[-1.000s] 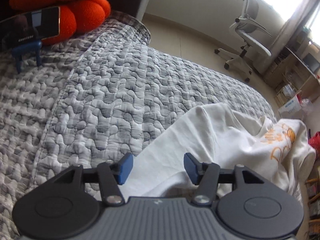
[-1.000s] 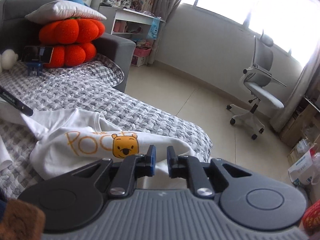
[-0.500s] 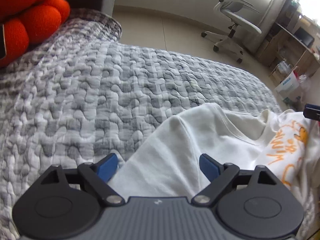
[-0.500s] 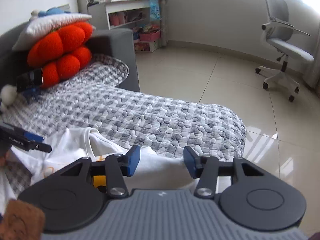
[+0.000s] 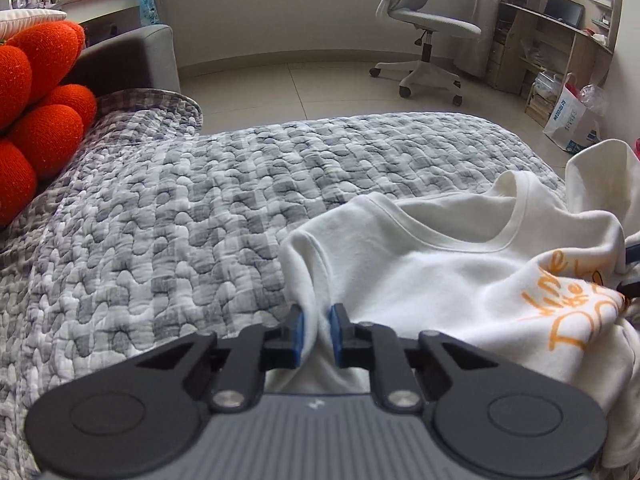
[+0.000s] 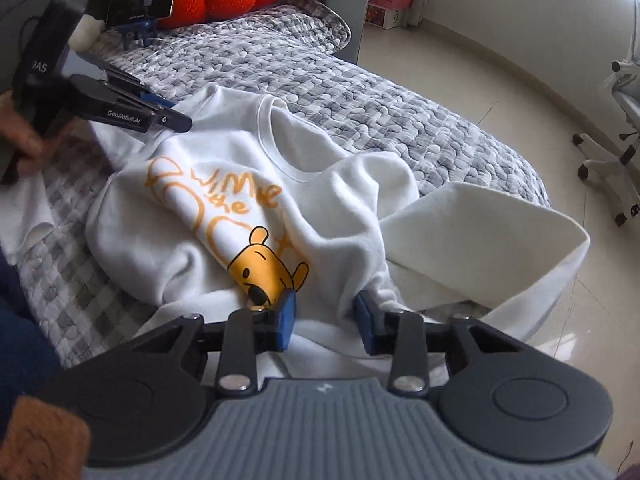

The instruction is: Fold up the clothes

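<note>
The white sweatshirt (image 6: pixel 224 208) lies crumpled on the gray quilted bed (image 5: pixel 200 208), near the edge that meets the floor, its neckline up and one sleeve (image 6: pixel 480 236) hanging past that edge. Your left gripper (image 5: pixel 318 334) is closing to a narrow gap, with a ridge of the sweatshirt's shoulder fabric pinched between its blue pads. Your right gripper (image 6: pixel 326 320) is closing too, still half wide, fabric bunched between its pads just beside the yellow bear print (image 6: pixel 264 268).
</note>
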